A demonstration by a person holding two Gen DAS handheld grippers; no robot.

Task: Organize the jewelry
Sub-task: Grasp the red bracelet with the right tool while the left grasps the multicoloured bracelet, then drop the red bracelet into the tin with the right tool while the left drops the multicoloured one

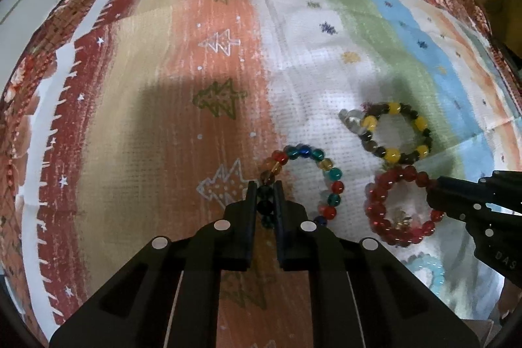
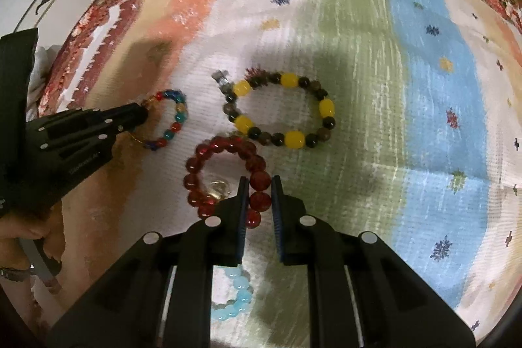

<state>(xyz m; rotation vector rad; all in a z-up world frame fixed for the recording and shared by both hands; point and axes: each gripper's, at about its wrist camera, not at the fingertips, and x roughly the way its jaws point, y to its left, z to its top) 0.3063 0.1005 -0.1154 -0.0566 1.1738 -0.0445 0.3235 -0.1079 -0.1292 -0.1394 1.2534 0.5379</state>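
Left gripper [image 1: 265, 188] jaws pinch the multicoloured bead bracelet [image 1: 332, 175], right gripper [image 2: 257, 185] jaws pinch the red bead bracelet [image 2: 228, 178], both flat on the striped cloth [image 1: 163, 119], probably for lifting apart

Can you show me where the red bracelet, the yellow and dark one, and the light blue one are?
red bracelet [image 2: 195, 181]: right wrist view, a bead on its left side.
yellow and dark bracelet [image 2: 289, 80]: right wrist view, the top yellow bead.
light blue bracelet [image 2: 240, 286]: right wrist view, a pale blue bead below the gripper.
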